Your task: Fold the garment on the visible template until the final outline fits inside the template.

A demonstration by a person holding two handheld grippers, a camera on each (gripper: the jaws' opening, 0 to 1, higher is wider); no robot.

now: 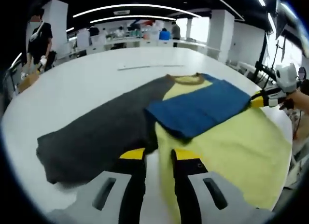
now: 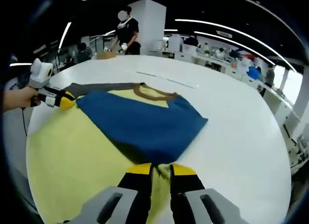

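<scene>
The garment (image 1: 145, 122) lies on the white table (image 1: 87, 84) ahead of both tongs, long axis running between them. The left gripper (image 1: 158, 156) and right gripper (image 2: 159, 170) each stand nearly closed, pinching opposite cloth edges, equally near.

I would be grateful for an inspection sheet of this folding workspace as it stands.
Surface: white round table, no template outline distinguishable.
Job's things: garment lies flat, with grey, yellow and blue parts; the blue part is folded across the yellow.
Clutter: thin strip at the far side.
Grippers: left gripper at the garment's edge, grip unclear; right gripper has its jaws shut on cloth.
Cables: nothing seen.
Surroundings: open hall with benches, and a person standing beyond the table.
</scene>
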